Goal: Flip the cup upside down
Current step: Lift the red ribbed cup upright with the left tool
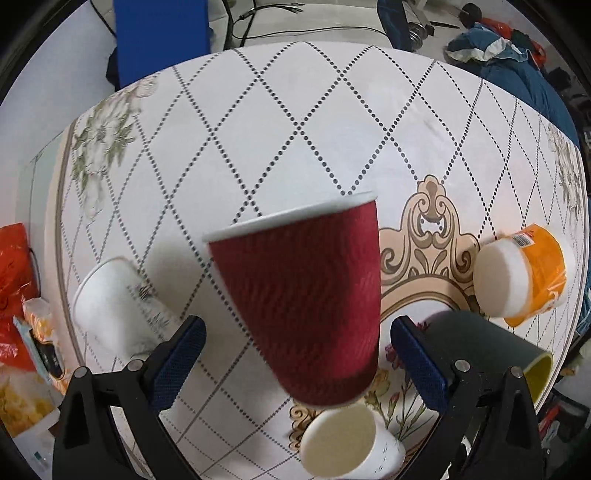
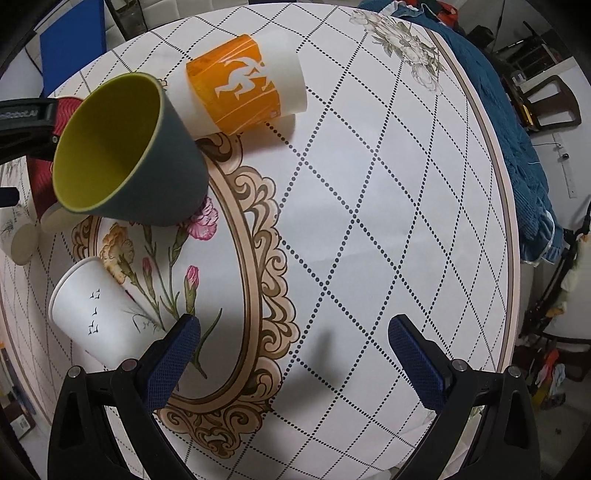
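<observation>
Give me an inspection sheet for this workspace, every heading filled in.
Surface: round table with diamond-dotted floral cloth.
Job's things: dark red ribbed paper cup, rim up, tilted, between the open jaws, untouched.
Clutter: grey mug with yellow-green inside; orange-and-white paper cup on its side; two white paper cups; snack packets beside the table.
Grippers: left gripper open; right gripper open, over bare cloth.
Cables: black leads on the floor.
Surroundings: blue board; blue fabric.

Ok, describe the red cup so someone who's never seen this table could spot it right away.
On the round table with the dotted diamond cloth, look in front of the left claw. The red cup sits between its open fingers, rim up. It is the only dark red, ribbed cup; its neighbours are white, orange or grey.
</observation>
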Tool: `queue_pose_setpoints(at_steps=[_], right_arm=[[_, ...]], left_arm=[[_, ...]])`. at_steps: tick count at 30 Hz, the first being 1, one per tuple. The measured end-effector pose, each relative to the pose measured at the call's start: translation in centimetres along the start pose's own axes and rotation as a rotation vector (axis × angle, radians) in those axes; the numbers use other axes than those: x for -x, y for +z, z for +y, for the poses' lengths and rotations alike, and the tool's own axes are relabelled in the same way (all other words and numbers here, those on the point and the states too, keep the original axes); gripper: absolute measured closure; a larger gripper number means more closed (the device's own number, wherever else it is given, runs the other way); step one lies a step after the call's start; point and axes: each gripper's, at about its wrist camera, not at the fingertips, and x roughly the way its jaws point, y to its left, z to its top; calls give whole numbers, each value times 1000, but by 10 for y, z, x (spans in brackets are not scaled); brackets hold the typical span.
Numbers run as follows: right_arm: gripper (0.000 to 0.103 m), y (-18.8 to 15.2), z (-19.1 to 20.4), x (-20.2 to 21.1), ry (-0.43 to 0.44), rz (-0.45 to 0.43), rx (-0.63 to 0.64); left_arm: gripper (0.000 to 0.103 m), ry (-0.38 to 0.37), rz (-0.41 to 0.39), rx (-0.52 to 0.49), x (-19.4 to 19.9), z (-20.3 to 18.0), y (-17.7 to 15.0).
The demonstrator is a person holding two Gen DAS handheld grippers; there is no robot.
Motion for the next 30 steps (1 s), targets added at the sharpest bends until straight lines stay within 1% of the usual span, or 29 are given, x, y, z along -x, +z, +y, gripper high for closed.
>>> queue_pose_setpoints(at_steps=[1, 2, 3, 4, 5, 9, 12, 17, 25, 29, 30], right_arm=[[0, 2, -1, -1, -1, 1, 0], [0, 2, 0, 0, -3, 1, -1], [0, 6, -2, -2, -1, 2, -1], [0, 7, -2, -2, -3, 0, -1], [0, 8, -2, -1, -5, -1, -1], [0, 10, -2, 1, -10, -6, 0], [0, 11, -2, 2, -10, -9, 0], [0, 9, 0, 6, -8, -16, 3], [0, -7, 6, 19, 2, -30, 14], [0, -18, 4, 26, 7, -44, 18], [0, -24, 3, 29, 11, -49, 17]], left_arm=[[1, -7, -2, 0, -3, 0, 2], [8, -9, -5, -1, -6, 0, 3], [19, -7, -5, -3, -8, 0, 5], [25, -11, 0, -5, -11, 0, 6], [26, -9, 3, -5, -15, 0, 7], [28, 7, -35, 0, -19, 4, 10], [29, 16, -43, 0, -18, 8, 9], [29, 11, -69, -1, 2, 14, -3], [29, 7, -104, -7, 33, 35, -34], [29, 8, -120, -7, 55, 43, -73], [29, 12, -125, -6, 55, 42, -76]])
